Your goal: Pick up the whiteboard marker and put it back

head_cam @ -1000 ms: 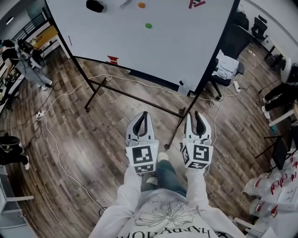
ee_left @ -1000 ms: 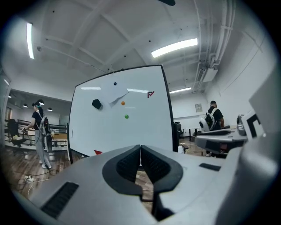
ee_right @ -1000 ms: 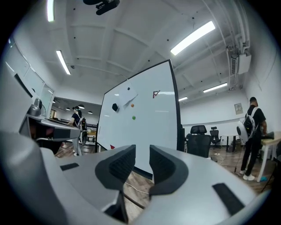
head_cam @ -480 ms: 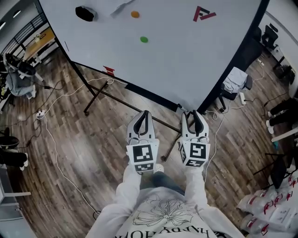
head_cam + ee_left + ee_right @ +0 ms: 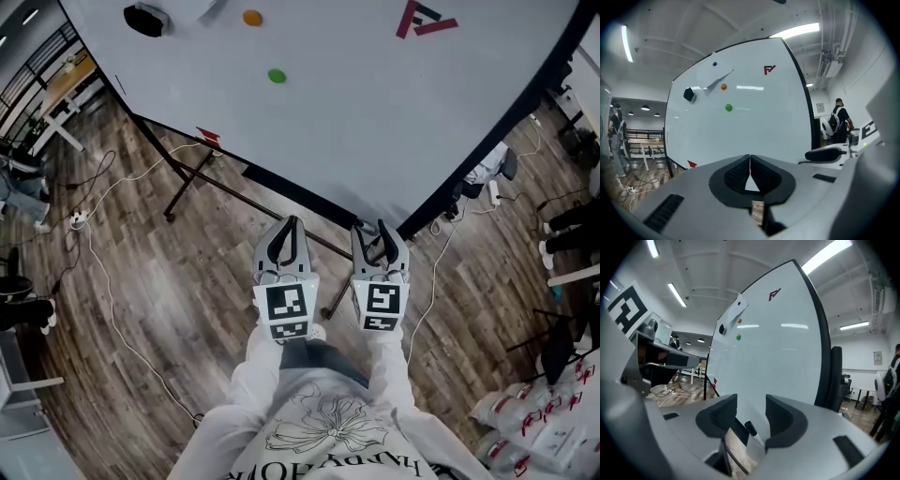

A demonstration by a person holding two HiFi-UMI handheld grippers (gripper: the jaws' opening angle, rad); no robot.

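Note:
The whiteboard marker (image 5: 753,431), white with a black cap, lies on the ledge at the bottom edge of the whiteboard (image 5: 778,357). In the right gripper view it shows through the gap of my right gripper (image 5: 751,404), just ahead of the jaws. Those jaws have just been opening and stand wide; the pads do not touch the marker. In the head view the right gripper (image 5: 380,240) reaches the board's lower edge (image 5: 309,192) and hides the marker. My left gripper (image 5: 284,242) hangs beside it, shut with nothing held (image 5: 750,161).
A green magnet (image 5: 277,75), an orange magnet (image 5: 252,17) and a black eraser (image 5: 142,19) sit on the board. Its black stand bars (image 5: 202,173) and white cables (image 5: 103,272) cross the wooden floor. Chairs (image 5: 492,169) and white bags (image 5: 539,422) stand at right.
Both grippers have moved forward to the whiteboard's lower edge, and the board now fills more of the view. The right jaws stand wider apart than before.

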